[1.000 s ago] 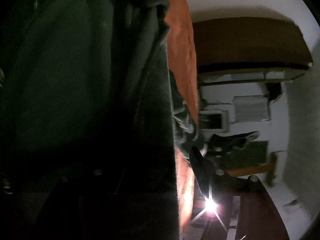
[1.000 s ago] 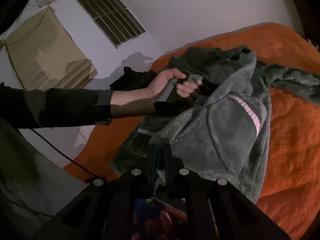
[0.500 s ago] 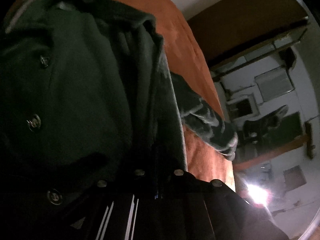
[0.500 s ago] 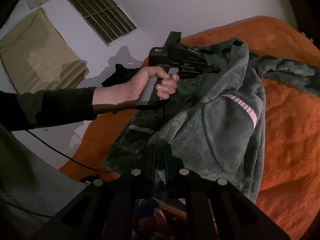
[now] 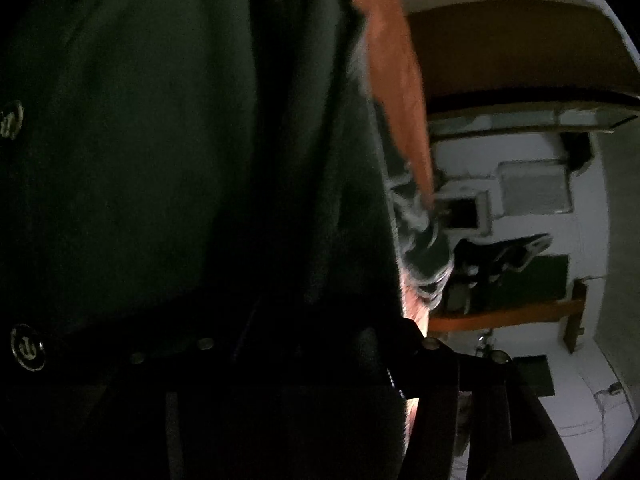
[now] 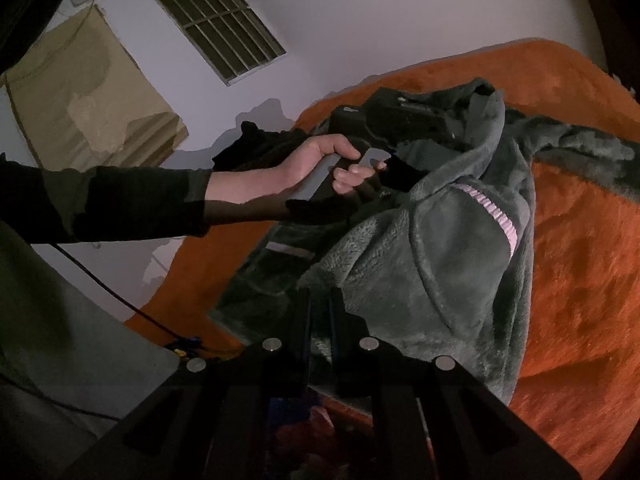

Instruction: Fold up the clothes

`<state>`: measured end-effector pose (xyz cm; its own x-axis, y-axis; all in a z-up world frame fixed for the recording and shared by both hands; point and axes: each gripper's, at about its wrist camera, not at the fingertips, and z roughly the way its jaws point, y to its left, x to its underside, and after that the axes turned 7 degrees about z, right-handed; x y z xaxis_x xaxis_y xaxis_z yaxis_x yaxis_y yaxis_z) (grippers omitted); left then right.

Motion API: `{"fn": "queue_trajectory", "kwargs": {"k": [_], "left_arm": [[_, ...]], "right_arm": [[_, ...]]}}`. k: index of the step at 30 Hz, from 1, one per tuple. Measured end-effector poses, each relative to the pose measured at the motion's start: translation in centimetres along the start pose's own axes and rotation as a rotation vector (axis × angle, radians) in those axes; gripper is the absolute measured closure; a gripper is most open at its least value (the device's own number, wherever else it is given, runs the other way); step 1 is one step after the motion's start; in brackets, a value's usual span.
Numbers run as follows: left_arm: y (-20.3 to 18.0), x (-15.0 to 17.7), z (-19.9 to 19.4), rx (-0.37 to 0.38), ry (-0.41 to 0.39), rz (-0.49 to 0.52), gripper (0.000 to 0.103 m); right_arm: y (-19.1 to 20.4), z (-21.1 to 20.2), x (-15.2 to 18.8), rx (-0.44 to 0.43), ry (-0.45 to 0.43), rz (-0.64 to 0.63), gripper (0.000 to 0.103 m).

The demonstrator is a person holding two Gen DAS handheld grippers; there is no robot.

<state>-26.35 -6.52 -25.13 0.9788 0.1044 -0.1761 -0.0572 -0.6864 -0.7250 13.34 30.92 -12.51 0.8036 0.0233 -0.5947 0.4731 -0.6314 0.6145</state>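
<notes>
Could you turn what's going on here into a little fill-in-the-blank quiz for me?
1. The fleece garment is dark ____.
2. It lies on an ____ blanket.
3. The right gripper is shut on the garment's ____.
4. The pocket's trim is ____.

Answers: green; orange; edge; pink

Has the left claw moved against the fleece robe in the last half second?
Yes. The left claw dropped lower, nearer the robe's collar, away from the wall vent, its jaws just opening.
</notes>
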Motion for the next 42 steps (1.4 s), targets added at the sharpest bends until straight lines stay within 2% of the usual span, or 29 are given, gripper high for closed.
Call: {"fn": "queue_trajectory", "kwargs": {"k": [1, 2, 3, 5, 11, 16, 21, 25, 28, 31, 34, 36, 39, 41, 42], "left_arm": [[-0.5, -0.1, -0.2, -0.016, -0.018, 0.032, 0.073], [-1.2, -0.2, -0.3, -0.064, -0.025, 0.081, 0.093], [-1.7, -0.4, -0.4, -0.1, -0.03, 0.113, 0.096], [-2.4, -0.4, -1.1, -0.172, -0.058, 0.166, 0.097], [-2.1, -0.4, -1.9, -0.183, -0.076, 0.18, 0.098], [-2.1, 0.1, -3.7, -0.289, -0.093, 0.21, 0.099], [0.3, 1.7, -7.8, -0.389, -0.093, 0.187, 0.1], [2.0, 2.7, -9.2, -0.461, -0.064, 0.193, 0.1], [3.2, 3.4, -10.0, -0.481, -0.043, 0.163, 0.1], [3.5, 3.8, -9.7, -0.498, -0.018, 0.174, 0.1], [3.5, 3.5, -8.7, -0.491, 0.024, 0.16, 0.099], [3.6, 3.0, -8.6, -0.463, 0.023, 0.123, 0.098], [2.9, 2.7, -9.3, -0.458, 0.038, 0.092, 0.094], [2.0, 3.0, -10.2, -0.473, 0.056, 0.095, 0.091], [1.4, 3.6, -10.6, -0.483, 0.063, 0.111, 0.087]], "right_arm": [[0.1, 0.0, 0.0, 0.003, 0.001, -0.003, 0.096], [0.2, 0.0, 0.0, 0.005, 0.002, -0.006, 0.096], [0.3, 0.0, 0.0, 0.008, 0.003, -0.009, 0.096], [0.4, -0.1, 0.0, 0.014, 0.006, -0.014, 0.096], [0.2, 0.3, 0.0, 0.016, 0.023, -0.017, 0.096], [0.0, 0.8, 0.2, 0.037, 0.044, -0.029, 0.096], [-0.4, 1.7, 0.3, 0.027, 0.089, -0.021, 0.095], [0.2, 2.9, 1.0, 0.026, 0.162, -0.068, 0.094], [0.6, 3.5, 1.7, 0.034, 0.21, -0.104, 0.093], [0.5, 4.3, 2.1, 0.044, 0.25, -0.109, 0.093], [0.2, 5.3, 2.5, 0.052, 0.302, -0.1, 0.093], [0.2, 6.2, 2.9, 0.055, 0.345, -0.102, 0.088], [0.9, 7.0, 3.6, 0.039, 0.408, -0.135, 0.087], [0.5, 6.4, 3.1, 0.054, 0.395, -0.113, 0.086], [-0.2, 5.8, 2.5, 0.072, 0.373, -0.079, 0.078]]}}
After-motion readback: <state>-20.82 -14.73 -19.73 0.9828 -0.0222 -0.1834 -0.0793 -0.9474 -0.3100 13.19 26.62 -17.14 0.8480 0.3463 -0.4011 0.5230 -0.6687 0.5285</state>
